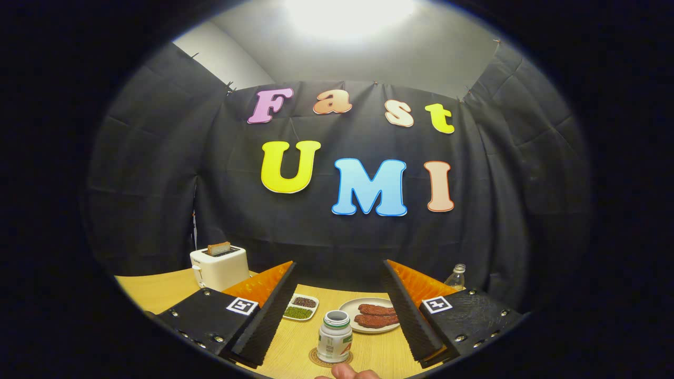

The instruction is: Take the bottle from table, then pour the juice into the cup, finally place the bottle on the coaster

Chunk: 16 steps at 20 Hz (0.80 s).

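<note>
A small white bottle (335,338) with an open top and a green and orange label stands upright on a round brown coaster (319,360) on the wooden table (379,352). It is between the fingers of my gripper (338,271), which is open wide. Neither finger touches the bottle; there is a clear gap on each side. A person's fingertip (350,372) shows just in front of the coaster, close to the bottle's base.
Beyond the bottle lie a white plate with two dark red patties (375,316) and a small white dish of dark and green beans (301,308). A white toaster holding a slice of bread (219,266) stands far left. A clear plastic bottle (456,276) stands behind the right finger.
</note>
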Motion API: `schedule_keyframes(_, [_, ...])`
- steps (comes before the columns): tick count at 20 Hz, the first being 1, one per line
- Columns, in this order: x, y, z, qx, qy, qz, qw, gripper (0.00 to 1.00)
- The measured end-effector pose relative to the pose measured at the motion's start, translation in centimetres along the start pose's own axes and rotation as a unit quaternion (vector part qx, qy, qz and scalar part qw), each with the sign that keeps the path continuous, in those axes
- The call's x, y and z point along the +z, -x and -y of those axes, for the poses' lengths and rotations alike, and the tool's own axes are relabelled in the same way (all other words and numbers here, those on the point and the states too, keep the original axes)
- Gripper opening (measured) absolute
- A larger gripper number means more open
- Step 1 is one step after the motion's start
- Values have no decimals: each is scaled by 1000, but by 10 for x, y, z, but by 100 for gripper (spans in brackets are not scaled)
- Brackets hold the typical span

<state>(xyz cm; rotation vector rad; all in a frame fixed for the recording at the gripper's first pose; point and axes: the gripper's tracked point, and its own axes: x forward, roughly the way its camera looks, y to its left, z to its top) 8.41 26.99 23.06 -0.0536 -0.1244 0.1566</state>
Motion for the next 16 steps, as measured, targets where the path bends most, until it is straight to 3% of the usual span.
schedule_keyframes(4, [21, 15, 4, -2, 25, 23, 999, 98])
schedule_keyframes(8, [-31, 36, 29, 25, -13, -8, 1000, 98])
schedule_keyframes(13, [-120, 68, 144, -6, 1, -25, 1000, 95])
schedule_keyframes(16, [-146, 79, 213, -45, 23, 7, 999, 95])
